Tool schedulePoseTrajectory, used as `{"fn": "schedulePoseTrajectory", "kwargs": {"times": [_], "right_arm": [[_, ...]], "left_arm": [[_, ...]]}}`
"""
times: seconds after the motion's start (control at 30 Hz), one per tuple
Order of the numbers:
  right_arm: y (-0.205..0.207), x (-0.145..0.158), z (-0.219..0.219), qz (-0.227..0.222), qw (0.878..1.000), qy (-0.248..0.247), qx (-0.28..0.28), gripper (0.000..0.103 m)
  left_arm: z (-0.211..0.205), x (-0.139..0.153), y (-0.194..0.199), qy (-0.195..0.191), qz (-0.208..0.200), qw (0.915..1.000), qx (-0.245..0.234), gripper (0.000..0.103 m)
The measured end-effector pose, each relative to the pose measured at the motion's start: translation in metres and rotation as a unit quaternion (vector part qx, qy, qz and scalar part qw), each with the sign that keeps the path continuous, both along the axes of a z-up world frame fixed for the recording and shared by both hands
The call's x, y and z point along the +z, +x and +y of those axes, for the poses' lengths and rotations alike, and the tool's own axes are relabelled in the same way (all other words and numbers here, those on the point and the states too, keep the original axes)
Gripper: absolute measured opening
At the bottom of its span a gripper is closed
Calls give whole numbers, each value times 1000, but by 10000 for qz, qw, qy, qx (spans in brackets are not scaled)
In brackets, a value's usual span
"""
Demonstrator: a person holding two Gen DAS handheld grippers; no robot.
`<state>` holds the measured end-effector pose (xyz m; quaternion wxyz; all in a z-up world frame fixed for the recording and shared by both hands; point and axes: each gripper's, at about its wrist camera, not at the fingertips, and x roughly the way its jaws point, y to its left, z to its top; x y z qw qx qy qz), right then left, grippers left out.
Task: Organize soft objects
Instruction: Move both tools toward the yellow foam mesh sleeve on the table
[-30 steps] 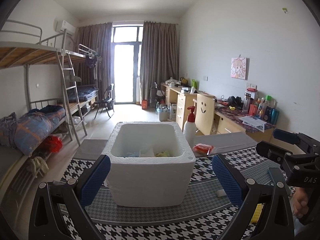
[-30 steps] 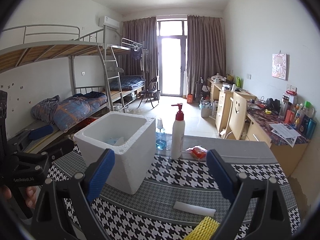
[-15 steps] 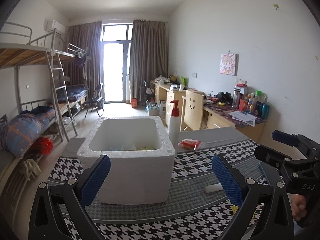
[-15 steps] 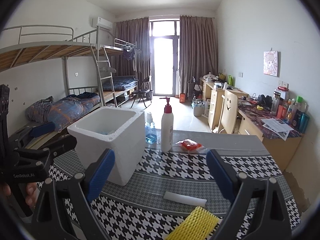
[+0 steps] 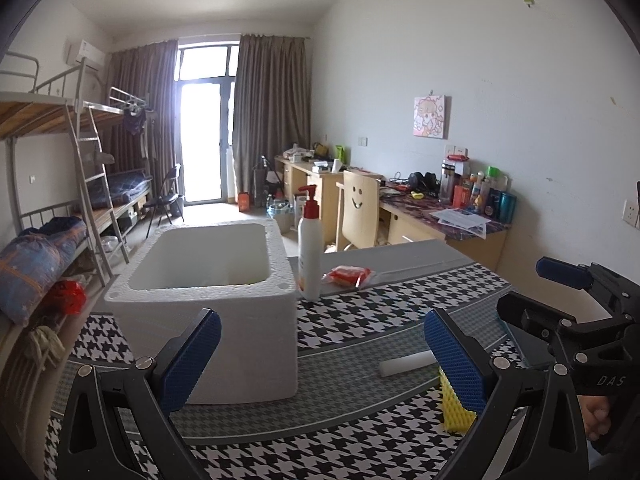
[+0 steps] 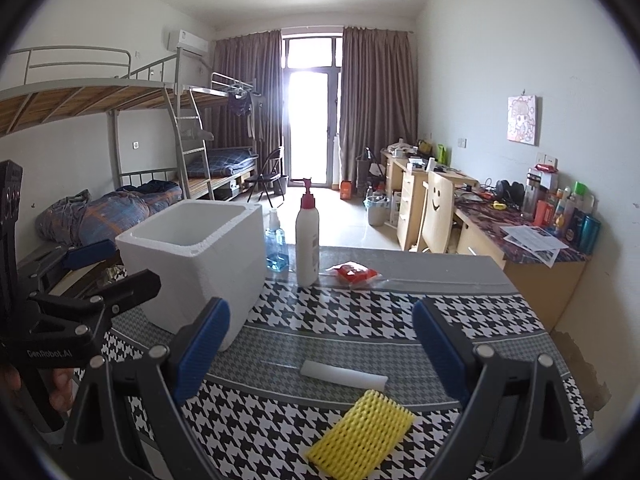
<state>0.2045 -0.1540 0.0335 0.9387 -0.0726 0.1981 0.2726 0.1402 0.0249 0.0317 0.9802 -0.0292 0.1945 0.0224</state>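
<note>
table [image 6: 460, 308] wears a black-and-white houndstooth cloth with grey bands, bare grey top showing along the far edge. white foam box [image 6: 200, 264] sits on the left. just right of it, toward the far edge, a blue-liquid bottle [image 6: 276, 248] and a tall white pump bottle [image 6: 307, 236] stand upright. red packet [image 6: 354, 274] lies flat right of the pump bottle. nearer in, a white foam strip [image 6: 344, 376] lies on a grey band, and a yellow foam net [image 6: 362, 430] rests just in front of it, nearest of all.
</note>
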Motion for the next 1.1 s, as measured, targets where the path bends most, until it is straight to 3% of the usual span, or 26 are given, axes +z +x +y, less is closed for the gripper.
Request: {"fn": "schedulePoseTrajectory", "kwargs": {"times": [1.1], "right_arm": [[-2, -21, -44, 189, 9988, -3, -453, 95]], "left_arm": [[-44, -22, 25, -9, 334, 9982, -501, 102]]}}
